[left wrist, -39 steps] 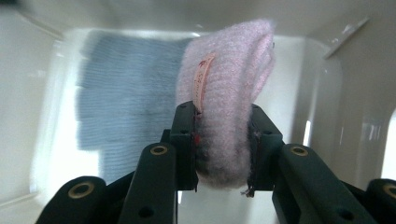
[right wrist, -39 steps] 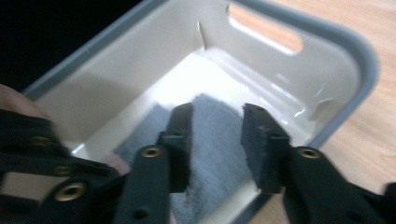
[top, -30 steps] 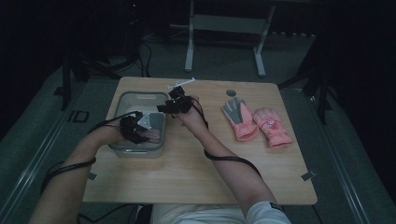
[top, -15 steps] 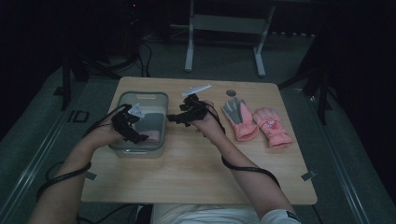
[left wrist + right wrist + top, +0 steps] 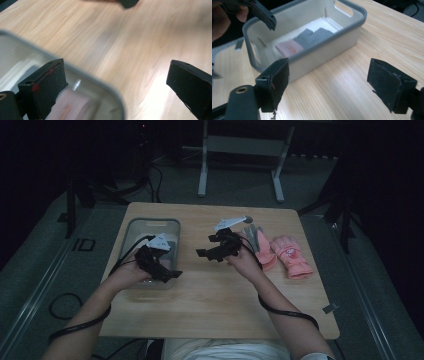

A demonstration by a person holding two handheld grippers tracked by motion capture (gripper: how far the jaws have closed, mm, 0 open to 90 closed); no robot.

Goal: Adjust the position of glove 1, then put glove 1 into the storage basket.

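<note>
- Left gripper view: my left gripper (image 5: 117, 82) hangs with its jaws spread wide and nothing between them, one jaw over the near corner of the grey bin (image 5: 110, 92) and the other over bare wooden table (image 5: 130, 42).
- In the right gripper view, my right gripper (image 5: 328, 82) is also parted and empty, aimed at the bin's long side, with a pink item (image 5: 288, 48) and grey folded pieces (image 5: 312, 36) lying on the bin floor.
- From the high view I see the left gripper (image 5: 165, 270) at the bin's near-right corner and the right gripper (image 5: 212, 251) over the table between the bin (image 5: 150, 223) and the gloves.
- The grey glove (image 5: 254, 236) and two pink gloves (image 5: 290, 256) lie flat at the table's right side, just beyond my right hand; I judge they are what goes into the bin.
- The risk, as I read it: the left jaw sits so close to the bin rim that a careless sweep could clip it and shove the light bin across the table.
- A second hazard: the trailing cable (image 5: 285, 310) could drag across the gloves if I reach right.
- Against half a second ago, both grippers have pulled back from the bin's middle toward me, the right one drifting rightward nearer the gloves.
</note>
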